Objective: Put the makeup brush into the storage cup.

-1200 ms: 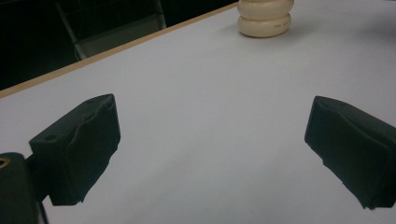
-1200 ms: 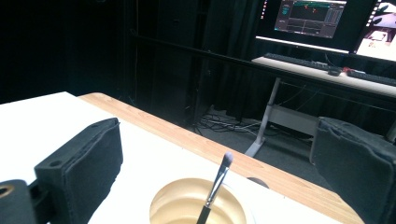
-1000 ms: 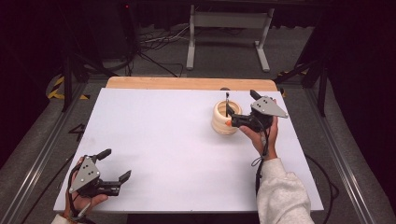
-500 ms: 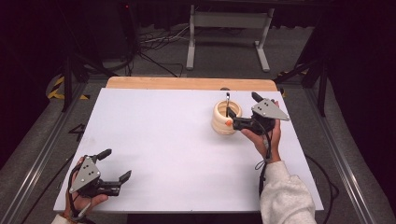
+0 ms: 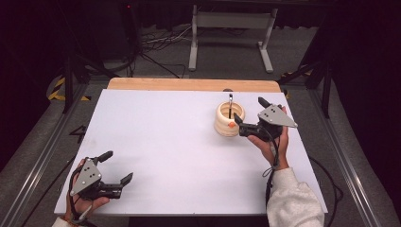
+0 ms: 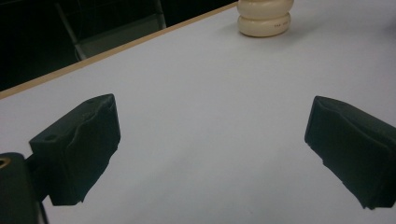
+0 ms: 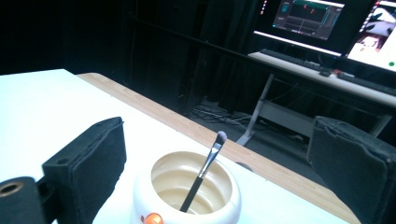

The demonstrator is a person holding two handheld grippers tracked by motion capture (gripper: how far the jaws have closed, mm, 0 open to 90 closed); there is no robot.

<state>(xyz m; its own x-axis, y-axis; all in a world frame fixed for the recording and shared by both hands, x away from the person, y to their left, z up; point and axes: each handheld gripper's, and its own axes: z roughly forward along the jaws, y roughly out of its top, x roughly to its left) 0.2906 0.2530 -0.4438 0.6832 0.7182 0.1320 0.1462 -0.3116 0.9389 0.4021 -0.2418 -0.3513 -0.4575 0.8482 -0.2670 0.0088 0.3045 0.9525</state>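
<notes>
Cream pot [image 7: 187, 196] sits between spread right claw [image 7: 224, 186]; brush [image 7: 205, 170] leans loose inside (top-heavy?). Nudged rim tips pot, brush falls. Left claw [image 6: 215, 154] spread, idle.

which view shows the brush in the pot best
The right gripper view: the brush stands close, leaning in the pot, tip up. The high view shows it small; the left gripper view shows the pot's outside.

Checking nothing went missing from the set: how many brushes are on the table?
1. A single brush stands leaning inside the cream pot at the far right of the table, in front of the right gripper.
</notes>
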